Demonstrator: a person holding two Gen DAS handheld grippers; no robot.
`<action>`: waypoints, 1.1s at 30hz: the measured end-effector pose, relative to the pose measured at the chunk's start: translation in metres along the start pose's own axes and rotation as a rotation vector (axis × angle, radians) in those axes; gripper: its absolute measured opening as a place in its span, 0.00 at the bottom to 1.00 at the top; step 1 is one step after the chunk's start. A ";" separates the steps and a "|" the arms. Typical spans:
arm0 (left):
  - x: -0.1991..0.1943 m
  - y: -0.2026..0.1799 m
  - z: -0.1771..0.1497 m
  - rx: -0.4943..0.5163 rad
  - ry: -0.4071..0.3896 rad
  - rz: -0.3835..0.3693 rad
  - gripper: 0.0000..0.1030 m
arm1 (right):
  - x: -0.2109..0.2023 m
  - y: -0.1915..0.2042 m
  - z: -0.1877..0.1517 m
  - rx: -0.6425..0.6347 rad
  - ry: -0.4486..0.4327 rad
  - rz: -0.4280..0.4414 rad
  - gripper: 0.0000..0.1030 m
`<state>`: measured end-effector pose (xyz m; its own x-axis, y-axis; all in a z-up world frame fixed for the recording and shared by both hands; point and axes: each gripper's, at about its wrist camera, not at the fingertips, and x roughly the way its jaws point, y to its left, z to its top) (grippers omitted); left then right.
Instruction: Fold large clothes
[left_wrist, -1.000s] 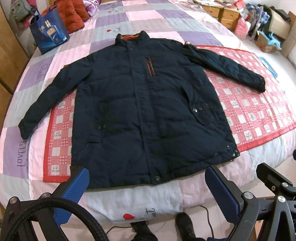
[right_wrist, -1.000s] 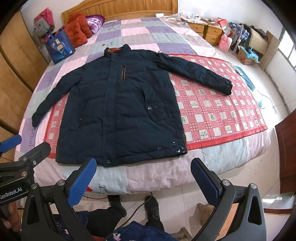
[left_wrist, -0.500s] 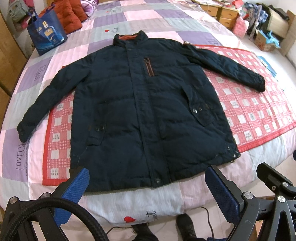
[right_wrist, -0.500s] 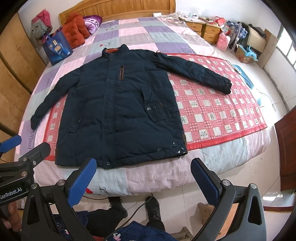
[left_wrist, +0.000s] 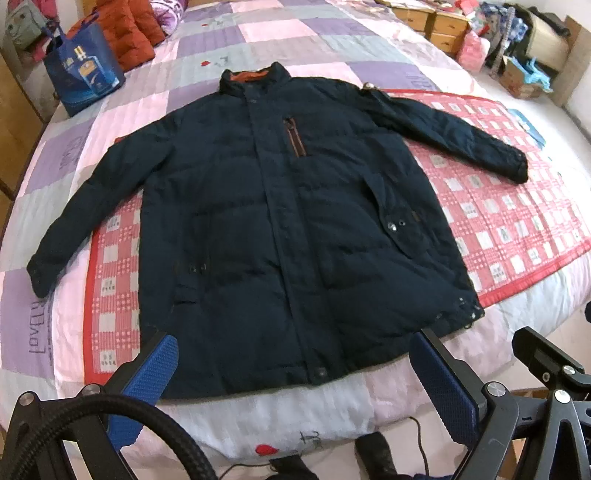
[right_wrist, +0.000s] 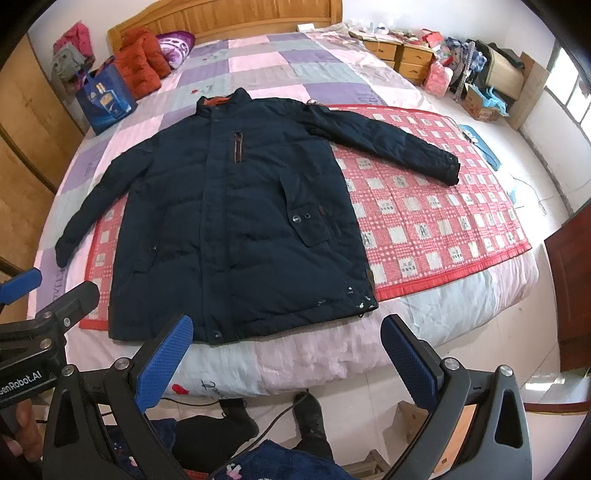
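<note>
At the far left of the bed (right_wrist: 258, 66), by the headboard, stand one blue bag (right_wrist: 105, 98), one folded orange garment (right_wrist: 140, 64) and one purple pillow (right_wrist: 173, 46). One dark navy jacket (left_wrist: 280, 229) lies flat, front up and zipped, across the middle of the patchwork quilt, collar toward the headboard and hem near the bed's foot edge. Its two sleeves spread out and down: the left sleeve (left_wrist: 70, 225) rests on the quilt, the right sleeve (left_wrist: 461, 140) on one red checked mat (right_wrist: 424, 218) that lies under the jacket and reaches out to the right. The jacket shows two flap pockets and one chest zip with brown trim.

The left gripper (left_wrist: 295, 373) hangs over the hem with its two blue fingers spread wide, holding nothing. The right gripper (right_wrist: 286, 354) hangs above the bed's foot edge, clear of the jacket, its two fingers also spread wide and empty.

Below, two dark shoes (right_wrist: 310, 413) stand on the tiled floor. At the far right, past the bed, are two wooden nightstands (right_wrist: 399, 55) and a cluttered corner.
</note>
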<state>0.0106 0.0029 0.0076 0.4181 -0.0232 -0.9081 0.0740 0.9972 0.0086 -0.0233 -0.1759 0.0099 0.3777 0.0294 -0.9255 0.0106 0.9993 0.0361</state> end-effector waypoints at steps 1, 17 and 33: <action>0.001 0.003 0.002 0.004 -0.001 -0.004 1.00 | 0.002 0.004 0.002 0.005 -0.001 -0.007 1.00; 0.019 0.048 0.021 0.094 -0.019 -0.062 1.00 | 0.011 0.054 0.011 0.075 0.010 -0.089 1.00; 0.086 0.085 0.021 -0.008 0.018 0.008 1.00 | 0.060 0.038 0.032 0.046 0.008 -0.140 1.00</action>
<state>0.0717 0.0841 -0.0609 0.4022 -0.0136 -0.9154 0.0633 0.9979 0.0130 0.0295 -0.1368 -0.0322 0.3619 -0.1101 -0.9257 0.1055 0.9915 -0.0766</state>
